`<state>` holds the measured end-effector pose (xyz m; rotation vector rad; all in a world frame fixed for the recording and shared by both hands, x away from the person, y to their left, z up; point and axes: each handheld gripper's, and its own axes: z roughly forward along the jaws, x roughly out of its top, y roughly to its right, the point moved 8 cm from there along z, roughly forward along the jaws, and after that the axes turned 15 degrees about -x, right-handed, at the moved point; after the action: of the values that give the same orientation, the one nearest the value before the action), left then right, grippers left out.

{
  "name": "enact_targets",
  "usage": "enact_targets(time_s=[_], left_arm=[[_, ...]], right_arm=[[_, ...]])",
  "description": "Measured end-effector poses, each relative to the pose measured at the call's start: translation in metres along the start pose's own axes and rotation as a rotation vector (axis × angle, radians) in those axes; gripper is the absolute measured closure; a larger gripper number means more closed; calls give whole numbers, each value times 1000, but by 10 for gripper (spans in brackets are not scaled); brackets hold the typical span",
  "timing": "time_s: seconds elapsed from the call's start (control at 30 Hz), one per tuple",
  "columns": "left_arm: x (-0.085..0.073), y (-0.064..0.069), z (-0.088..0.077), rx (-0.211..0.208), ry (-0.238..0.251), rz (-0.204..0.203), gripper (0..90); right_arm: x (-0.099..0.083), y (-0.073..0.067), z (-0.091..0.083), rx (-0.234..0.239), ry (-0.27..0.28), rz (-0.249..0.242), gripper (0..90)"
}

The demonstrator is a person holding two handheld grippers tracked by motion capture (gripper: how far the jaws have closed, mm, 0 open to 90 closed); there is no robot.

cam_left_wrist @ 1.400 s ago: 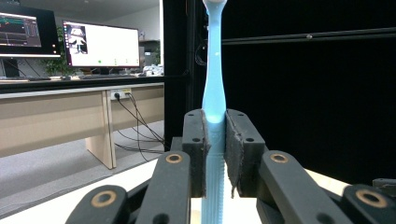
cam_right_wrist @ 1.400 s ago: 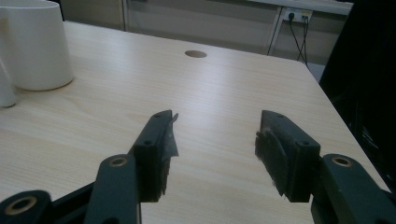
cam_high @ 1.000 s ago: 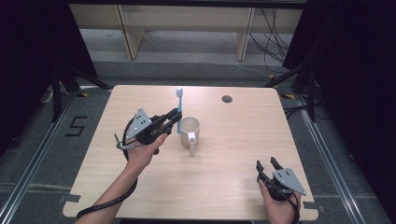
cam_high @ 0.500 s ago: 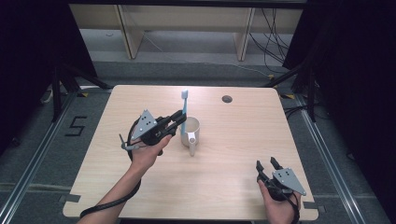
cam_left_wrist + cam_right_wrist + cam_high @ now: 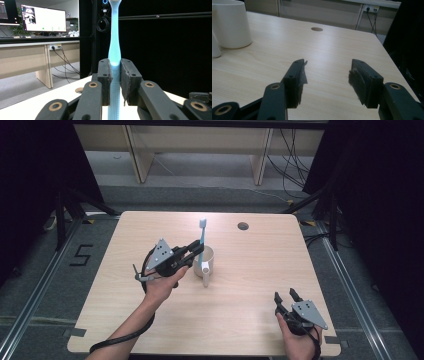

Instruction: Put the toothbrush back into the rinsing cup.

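Beside the white ceramic mug (image 5: pixel 204 261), on its left in the high view, the left claw (image 5: pixel 196 251) is clamped on a slim light-blue plastic toothbrush (image 5: pixel 201 239) and holds it upright. The brush's lower end dips toward the mug's open mouth, while its bristled head stands well above the rim. From the left gripper view, the two black jaws press flat against the toothbrush's (image 5: pixel 114 50) ribbed handle from either side, with the neck rising straight up between them. The mug stands upright near the middle of the pale wooden table (image 5: pixel 240 320), its handle turned toward the person. Beyond the mug, toward the table's far edge, lies a small round cable hole (image 5: pixel 243 226). Well to the right of the mug and nearer the person, the right claw (image 5: pixel 287 297) rests low over the table's front corner, its jaws spread wide with nothing between them; the right gripper view shows bare wood in the gap (image 5: pixel 327 82) and the mug (image 5: pixel 230 23) far off at the upper left.
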<state>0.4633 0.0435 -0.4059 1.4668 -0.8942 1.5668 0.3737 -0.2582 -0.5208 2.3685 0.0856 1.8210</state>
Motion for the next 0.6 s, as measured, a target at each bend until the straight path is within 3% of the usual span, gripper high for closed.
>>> enact_targets(time_s=[0.03,0.6], left_arm=[[-1,1,2,-2,0,-3,781],[-9,3,10,-16,-18,-9,781]], right_arm=[[-1,-1,-1,-8,-15,19,465],[-1,0,-1,-9,-9,5,465]])
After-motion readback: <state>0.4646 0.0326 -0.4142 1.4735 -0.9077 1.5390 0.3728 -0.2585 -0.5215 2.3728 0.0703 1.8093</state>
